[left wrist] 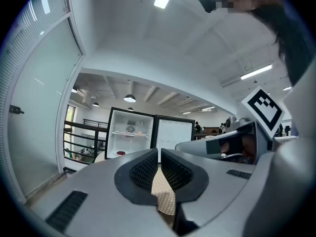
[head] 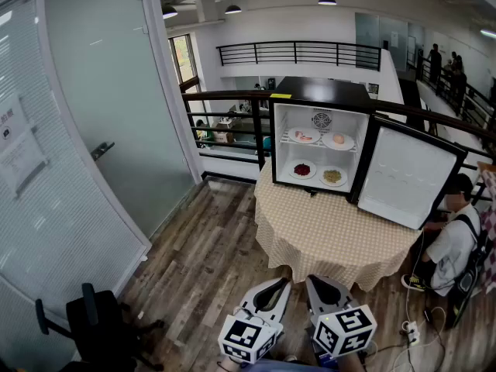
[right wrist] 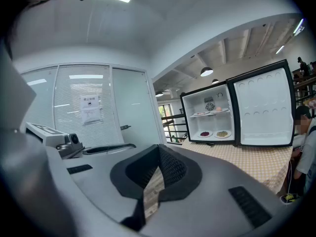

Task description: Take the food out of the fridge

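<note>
- Food is sitting on four plates inside the fridge (head: pixel 322 91). A pinkish helping (head: pixel 303 136) and a round peach-coloured item (head: pixel 339 139) are resting on the upper shelf. A dark red helping (head: pixel 302 170) and a yellowish helping (head: pixel 332 177) are lying on the compartment floor below.
- The fridge is standing on the checked tabletop (head: pixel 325 235) with its door (head: pixel 407 178) standing wide open to the right, so nothing is blocking the way in.
- The step in hand is looking like the approach, since both tools are hanging over the floor, well apart from the fridge.
- Doing it well is likely meaning parting the jaws before reaching a shelf, coming in level, and pinching one plate by its rim so the food is not tipping.
- The left hand-held gripper (head: pixel 279 285) is showing its jaws pressed together, gripping nothing.
- The right hand-held gripper (head: pixel 316 284) is likewise closed and empty.
- A seated person (head: pixel 453 239) is sitting just beside the door, so the reach is best coming in from the front.
</note>
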